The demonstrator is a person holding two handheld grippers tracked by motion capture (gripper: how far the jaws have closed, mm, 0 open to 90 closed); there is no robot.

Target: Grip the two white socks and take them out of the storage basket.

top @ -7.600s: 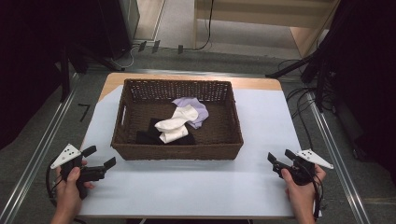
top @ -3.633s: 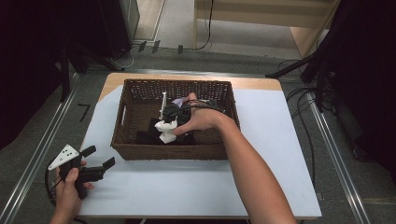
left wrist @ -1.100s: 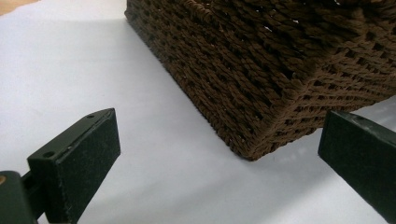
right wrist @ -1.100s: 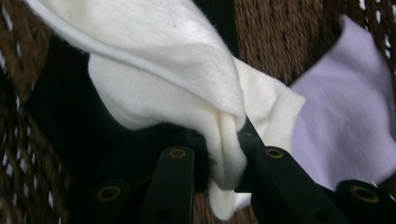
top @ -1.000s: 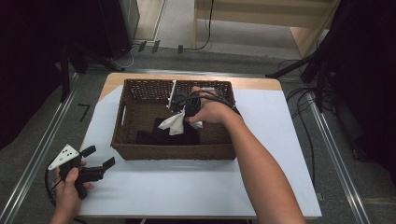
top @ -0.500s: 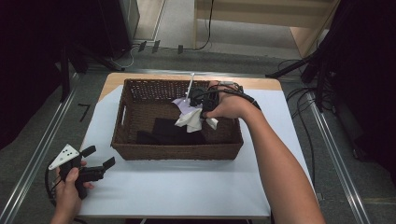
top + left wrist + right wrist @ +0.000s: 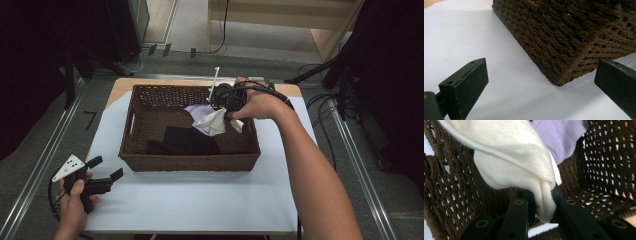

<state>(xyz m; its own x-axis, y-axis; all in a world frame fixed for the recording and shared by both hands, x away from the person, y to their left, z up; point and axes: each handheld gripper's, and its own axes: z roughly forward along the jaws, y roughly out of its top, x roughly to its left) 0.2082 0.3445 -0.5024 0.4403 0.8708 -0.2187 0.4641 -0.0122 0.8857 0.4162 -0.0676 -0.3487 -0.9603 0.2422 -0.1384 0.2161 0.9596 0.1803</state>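
White cloth is pinched between the jaws of the right gripper, lifted w/ its tail hanging inside the wicker basket near the far right corner. Lilac cloth lies just under it, touching; a black cloth sits on the basket floor toward the near wall. Left gripper rests w/ jaws apart on the tabletop by its near left corner, holding nothing.

Risks, as I judge them: the grip is on one fold only, so it may slip; the hanging tail could snag the weave or basket rim; the lilac piece may drag along.
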